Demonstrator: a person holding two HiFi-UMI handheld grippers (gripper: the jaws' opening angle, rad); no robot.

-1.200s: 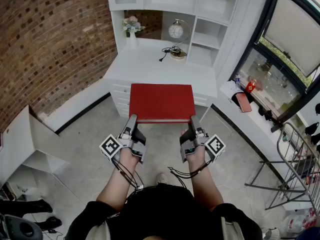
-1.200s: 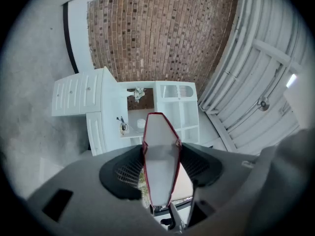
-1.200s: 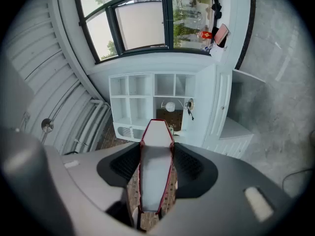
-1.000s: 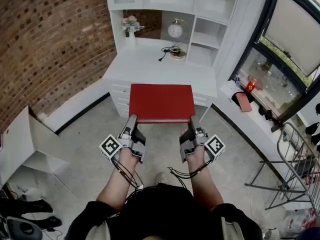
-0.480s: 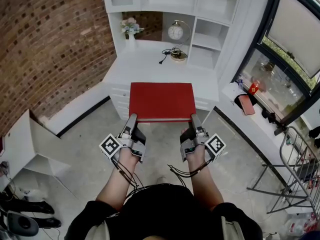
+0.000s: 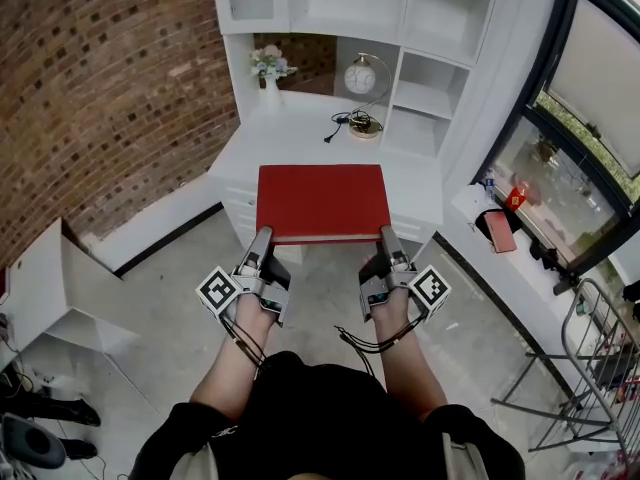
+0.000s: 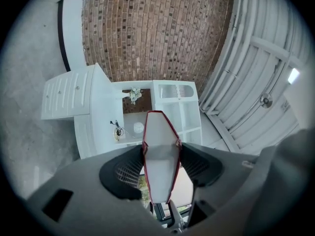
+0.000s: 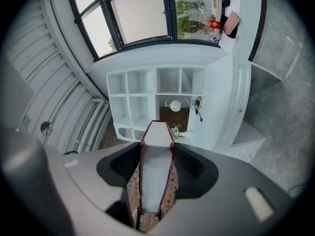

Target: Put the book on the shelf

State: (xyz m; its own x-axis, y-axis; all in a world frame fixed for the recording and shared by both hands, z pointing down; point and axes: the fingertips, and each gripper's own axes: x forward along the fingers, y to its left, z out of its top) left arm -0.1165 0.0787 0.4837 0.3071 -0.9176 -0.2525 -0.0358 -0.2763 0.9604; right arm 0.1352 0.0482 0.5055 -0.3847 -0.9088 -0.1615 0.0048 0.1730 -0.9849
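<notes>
A red hardcover book [image 6: 322,201] lies flat in the air in front of the white desk [image 6: 290,133], held from its near edge by both grippers. My left gripper [image 6: 262,241] is shut on the near left corner and my right gripper [image 6: 386,239] on the near right corner. The left gripper view shows the book [image 7: 160,156] edge-on, white pages between red covers, clamped by the left gripper [image 7: 161,145]. In the right gripper view the book [image 8: 156,173] sits the same way in the right gripper [image 8: 156,154]. White shelf cubbies [image 6: 432,28] rise behind the desk.
On the desk stand a round clock lamp [image 6: 361,76], a vase of flowers [image 6: 270,68] and a black cable [image 6: 345,120]. A brick wall [image 6: 110,88] is on the left, a window sill with a red case [image 6: 497,230] on the right, a low white cabinet [image 6: 55,288] at left.
The desk and shelves have come slightly nearer and lower in the head view. Both grippers keep the same hold on the book.
</notes>
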